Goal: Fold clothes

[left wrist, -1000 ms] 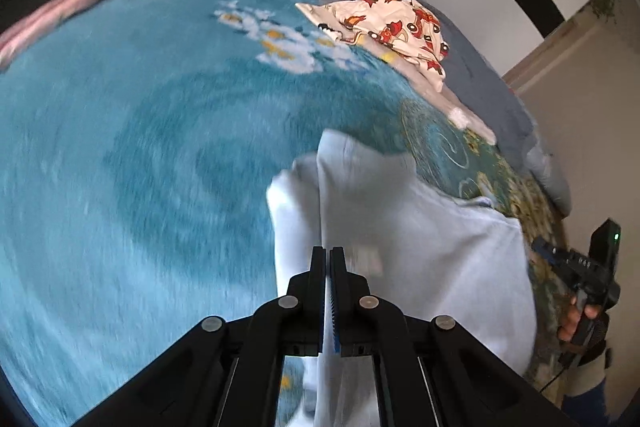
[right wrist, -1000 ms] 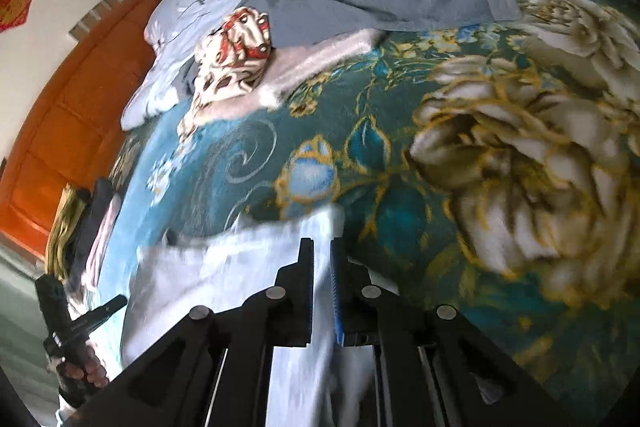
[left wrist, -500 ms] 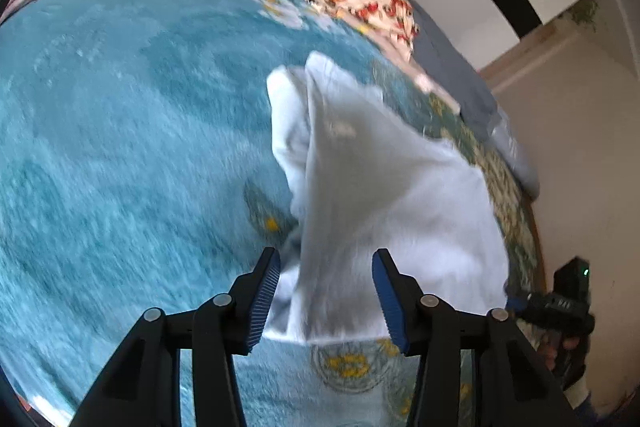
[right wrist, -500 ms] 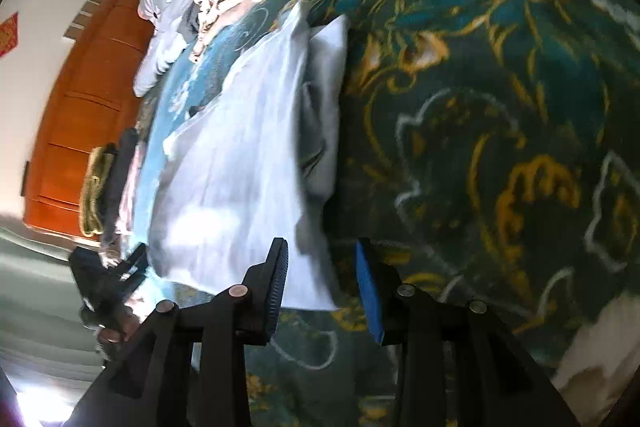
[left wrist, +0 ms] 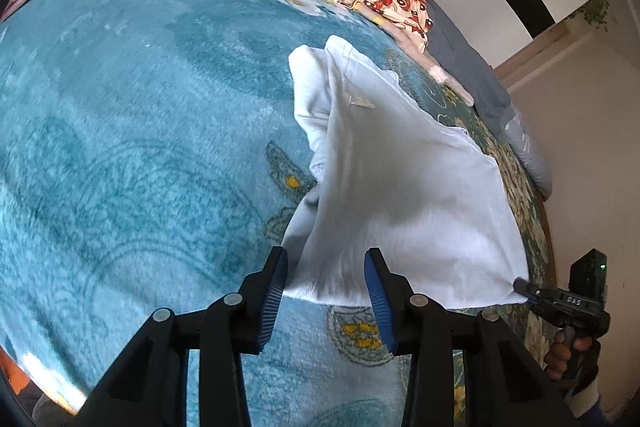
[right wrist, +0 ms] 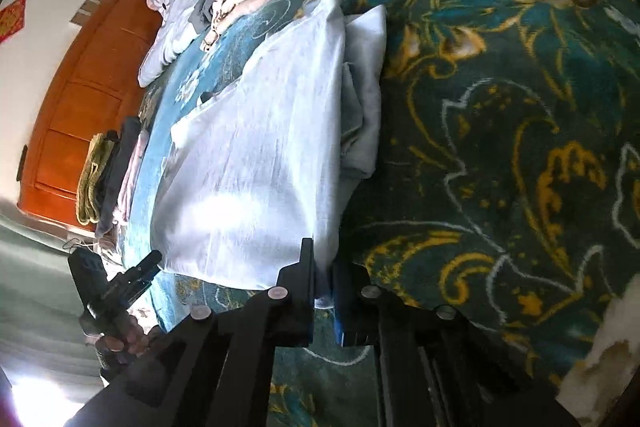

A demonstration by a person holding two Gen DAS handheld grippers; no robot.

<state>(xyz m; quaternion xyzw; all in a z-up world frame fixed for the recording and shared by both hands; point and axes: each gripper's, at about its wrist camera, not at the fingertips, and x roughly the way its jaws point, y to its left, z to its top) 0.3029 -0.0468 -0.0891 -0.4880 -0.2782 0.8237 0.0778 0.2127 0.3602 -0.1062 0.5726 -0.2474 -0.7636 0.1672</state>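
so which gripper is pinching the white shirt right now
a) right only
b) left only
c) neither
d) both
a: the right gripper is shut on a corner of the white shirt, while the left gripper stands open with the hem lying loose between its fingers.

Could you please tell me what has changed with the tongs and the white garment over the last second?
The left tongs, shut on the folded white cotton garment a second ago, have let go and stand open. The right tongs opened briefly, then closed again on the garment's near corner. The garment dropped flat onto the teal floral blanket. The patterned clothes behind stayed put.
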